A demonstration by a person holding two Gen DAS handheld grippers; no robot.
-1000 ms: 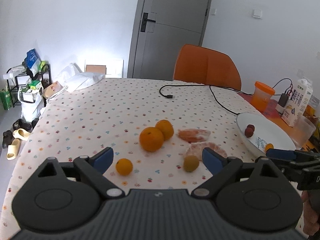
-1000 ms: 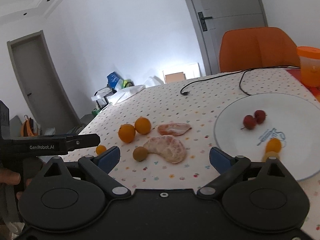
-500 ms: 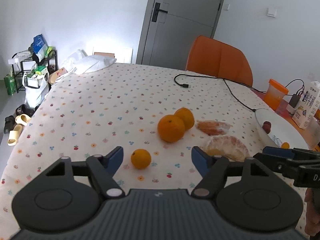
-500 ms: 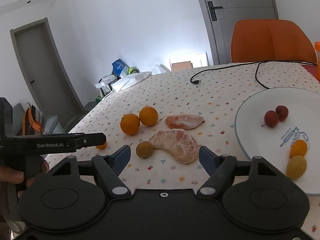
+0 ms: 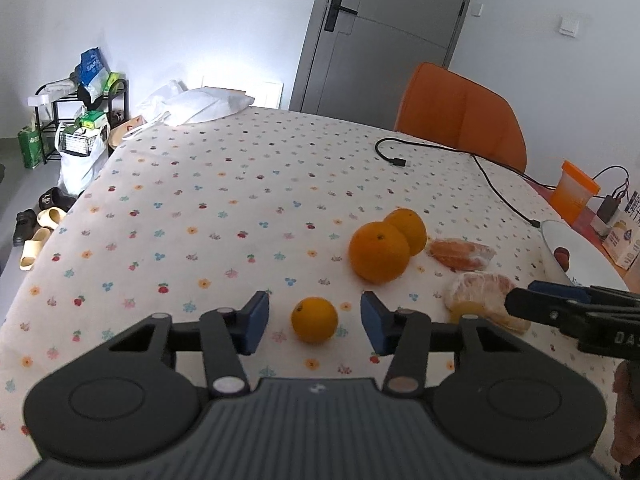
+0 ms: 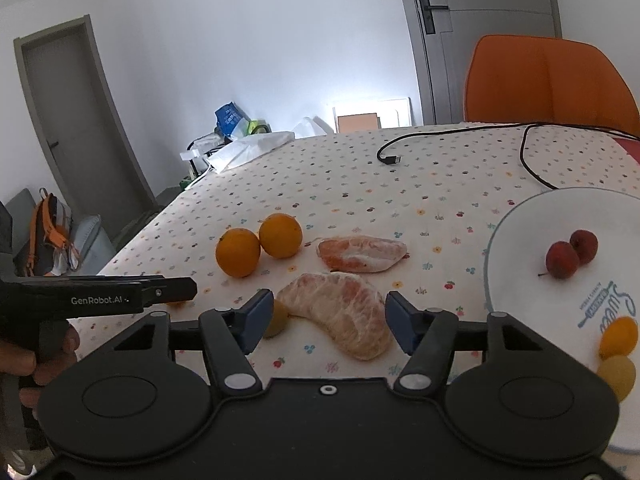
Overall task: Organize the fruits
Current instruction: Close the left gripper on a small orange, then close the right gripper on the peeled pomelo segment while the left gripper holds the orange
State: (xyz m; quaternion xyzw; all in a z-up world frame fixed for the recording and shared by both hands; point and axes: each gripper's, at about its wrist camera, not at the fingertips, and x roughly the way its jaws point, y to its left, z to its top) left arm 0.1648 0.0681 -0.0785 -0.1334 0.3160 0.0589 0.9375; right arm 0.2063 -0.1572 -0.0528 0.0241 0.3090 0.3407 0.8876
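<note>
Both tongs narrowed since 1 s ago, closing, not yet gripping: L tongs (image 5: 314, 322) astride small orange (image 5: 314, 319), R tongs (image 6: 328, 320) astride peeled segment (image 6: 340, 312) beside plate (image 6: 520, 216).

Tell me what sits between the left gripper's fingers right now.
The small orange lies on the tablecloth between the closing fingers of the left gripper; gaps remain on both sides. The left wrist view shows it.

A: What was cut off?
B: The plate (image 6: 520, 240) ran off the right edge of the right wrist view, and a carton (image 5: 624, 240) off the left view's right edge.
A: Anything hidden?
B: A pad (image 6: 256, 320) half covered a small yellow fruit (image 6: 279, 319).
</note>
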